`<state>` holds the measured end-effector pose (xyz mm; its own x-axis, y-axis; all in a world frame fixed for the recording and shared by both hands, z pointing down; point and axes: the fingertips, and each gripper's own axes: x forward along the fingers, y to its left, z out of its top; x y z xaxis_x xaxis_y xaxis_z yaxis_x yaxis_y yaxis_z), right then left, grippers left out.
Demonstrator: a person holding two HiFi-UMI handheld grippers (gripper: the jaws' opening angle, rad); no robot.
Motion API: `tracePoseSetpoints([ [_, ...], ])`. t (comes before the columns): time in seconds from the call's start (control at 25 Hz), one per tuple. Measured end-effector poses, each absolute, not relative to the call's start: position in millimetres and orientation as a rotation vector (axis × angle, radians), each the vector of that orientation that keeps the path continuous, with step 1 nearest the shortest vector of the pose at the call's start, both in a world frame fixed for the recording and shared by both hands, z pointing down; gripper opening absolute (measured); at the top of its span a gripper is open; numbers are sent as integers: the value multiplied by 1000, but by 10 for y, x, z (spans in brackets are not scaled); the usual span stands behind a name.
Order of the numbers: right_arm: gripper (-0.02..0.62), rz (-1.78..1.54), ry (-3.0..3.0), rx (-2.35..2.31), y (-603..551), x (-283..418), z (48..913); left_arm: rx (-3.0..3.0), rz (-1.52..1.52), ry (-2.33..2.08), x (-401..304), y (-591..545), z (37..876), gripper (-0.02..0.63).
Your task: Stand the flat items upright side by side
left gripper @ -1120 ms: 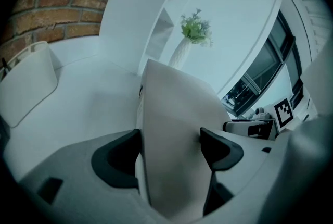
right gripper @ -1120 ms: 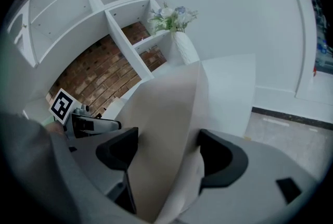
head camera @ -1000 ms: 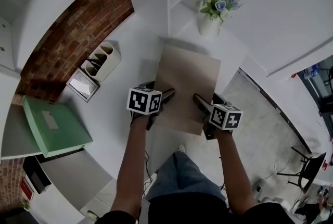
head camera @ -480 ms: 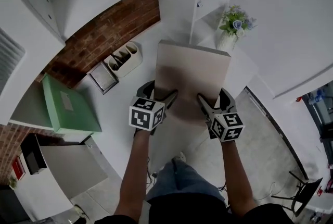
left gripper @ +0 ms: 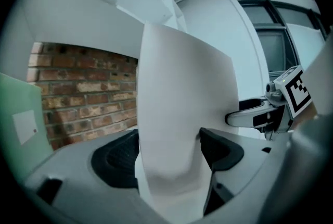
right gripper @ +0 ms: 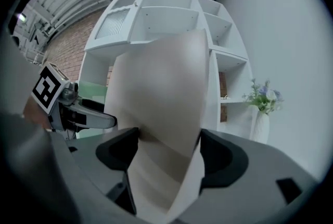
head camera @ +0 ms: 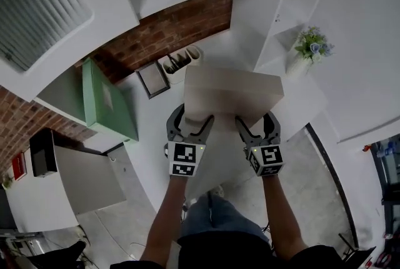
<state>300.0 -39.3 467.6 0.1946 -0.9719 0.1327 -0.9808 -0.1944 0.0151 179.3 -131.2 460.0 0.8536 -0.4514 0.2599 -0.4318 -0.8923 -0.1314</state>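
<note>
The left tool [head camera: 190,122] and the right tool [head camera: 256,124] each grip the near edge of a flat beige cardboard folder [head camera: 231,94], with their jaws pressed against its two faces. The folder is held raised over the white bench [head camera: 156,136], between an upright green folder [head camera: 106,105] and a white vase of flowers [head camera: 309,52].

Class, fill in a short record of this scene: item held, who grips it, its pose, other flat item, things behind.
Held item: beige folder
Grip: left gripper and right gripper, both shut on its near edge
Pose: held up, tilted
Other flat item: green folder, at the left by the brick wall, appears upright
Behind: pen holder, flower vase
</note>
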Motion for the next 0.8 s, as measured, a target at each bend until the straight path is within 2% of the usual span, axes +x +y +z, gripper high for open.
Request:
tracePoseSetpoints([
  [0.4, 370, 95, -2164, 2055, -861, 2224, 4751, -2797, -366, 1210, 783, -1357, 4707, 343],
  [0.8, 370, 140, -2295, 1818, -1205, 1644, 4947, -2784, -432, 1436, 145, -1478, 4962, 344],
])
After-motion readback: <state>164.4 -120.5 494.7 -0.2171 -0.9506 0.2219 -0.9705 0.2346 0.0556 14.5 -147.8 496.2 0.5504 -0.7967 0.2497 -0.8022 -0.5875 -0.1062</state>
